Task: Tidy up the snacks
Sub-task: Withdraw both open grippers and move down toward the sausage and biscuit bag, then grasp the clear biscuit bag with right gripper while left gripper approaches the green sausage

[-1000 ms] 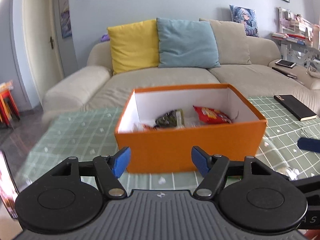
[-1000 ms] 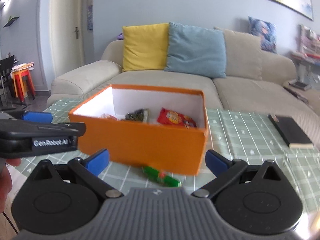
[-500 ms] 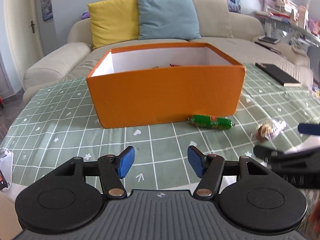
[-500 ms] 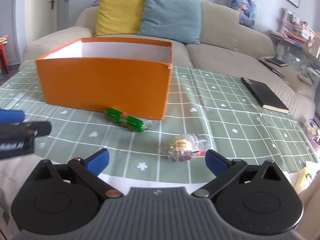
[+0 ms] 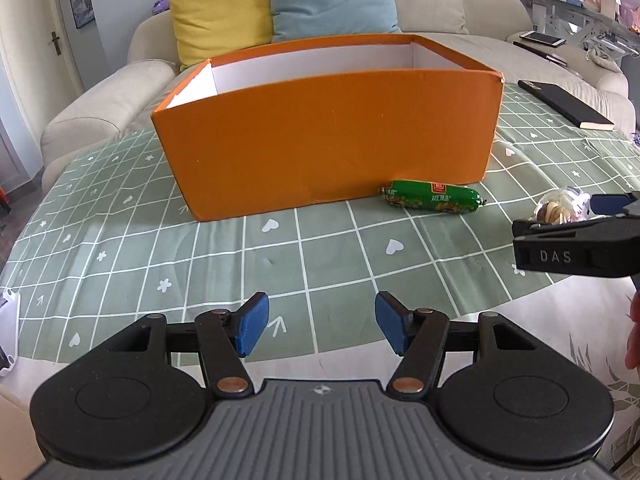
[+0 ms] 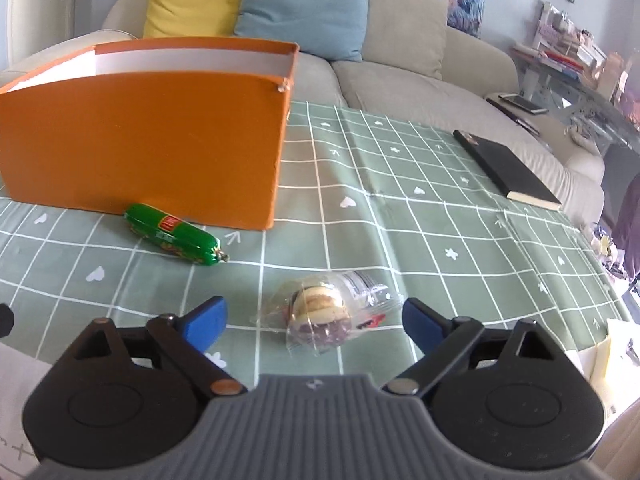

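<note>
An orange box (image 5: 328,136) with white inner walls stands on the green checked tablecloth; it also shows in the right wrist view (image 6: 140,140). A green wrapped sausage (image 5: 432,196) lies against its near right corner, also in the right wrist view (image 6: 172,236). A clear-wrapped pastry (image 6: 320,312) lies between the tips of my open right gripper (image 6: 316,320); it shows partly hidden in the left wrist view (image 5: 560,208). My left gripper (image 5: 318,322) is open and empty, low over the cloth in front of the box.
A black notebook (image 6: 508,168) lies on the cloth to the right. A beige sofa (image 6: 400,56) with yellow and blue cushions stands behind the table. A white object (image 5: 8,328) sits at the left table edge. The near table edge is close below both grippers.
Both grippers have dropped low and pulled back from above the box. The right gripper has closed in on the wrapped pastry, which now sits between its open fingers.
</note>
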